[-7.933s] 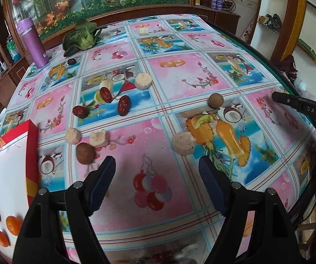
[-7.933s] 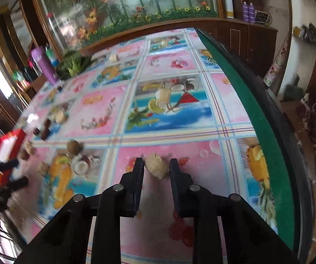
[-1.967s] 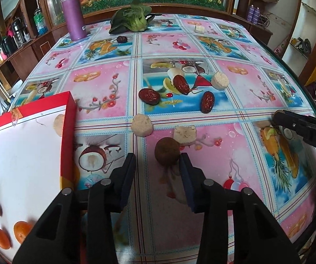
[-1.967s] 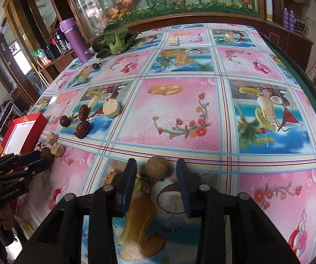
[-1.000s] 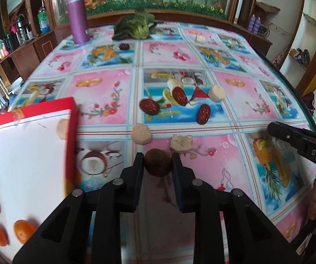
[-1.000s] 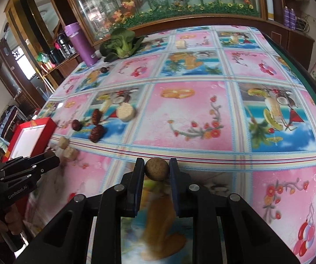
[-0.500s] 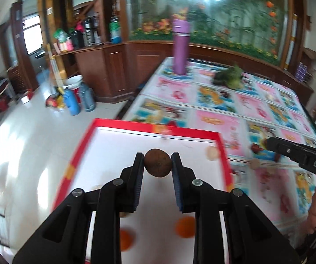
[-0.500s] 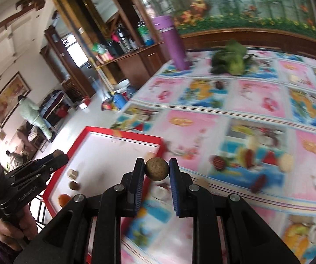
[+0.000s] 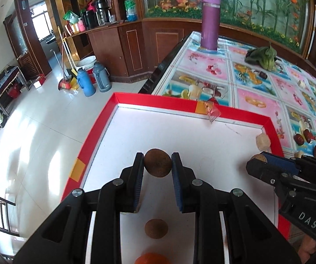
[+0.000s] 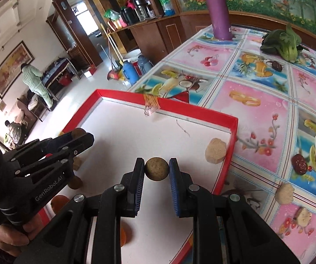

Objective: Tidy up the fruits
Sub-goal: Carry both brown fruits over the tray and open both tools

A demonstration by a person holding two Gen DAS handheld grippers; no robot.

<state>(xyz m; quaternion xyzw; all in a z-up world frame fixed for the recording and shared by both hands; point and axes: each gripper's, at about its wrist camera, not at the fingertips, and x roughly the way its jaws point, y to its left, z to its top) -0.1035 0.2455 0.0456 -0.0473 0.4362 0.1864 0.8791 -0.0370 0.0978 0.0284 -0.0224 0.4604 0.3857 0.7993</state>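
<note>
- Fruit is held in both grippers above the red-rimmed tray [image 9: 235, 110], which sits at the near-left part of the worktop [image 10: 256, 101].
- The left gripper [image 9: 158, 167] has its jaws pinching a dark brown round fruit [image 9: 158, 162] over the tray's white floor.
- The right gripper [image 10: 157, 169] has its jaws pressed on a paler tan round fruit [image 10: 157, 168], held above the tray, toward its right wall.
- On the tray floor lie a second brown round fruit [image 9: 156, 228], an orange fruit [image 9: 151, 258] and a pale beige chunk [image 10: 215, 150], the chunk close to the right wall.
- On the patterned cloth beyond the tray rest dark red dates [image 10: 299, 164], more pale chunks [image 10: 285, 193], a green leafy vegetable [image 10: 286, 41] and a purple bottle [image 10: 219, 8].
- A hand [image 10: 10, 242] grips the left tool's handle in the right wrist view.
</note>
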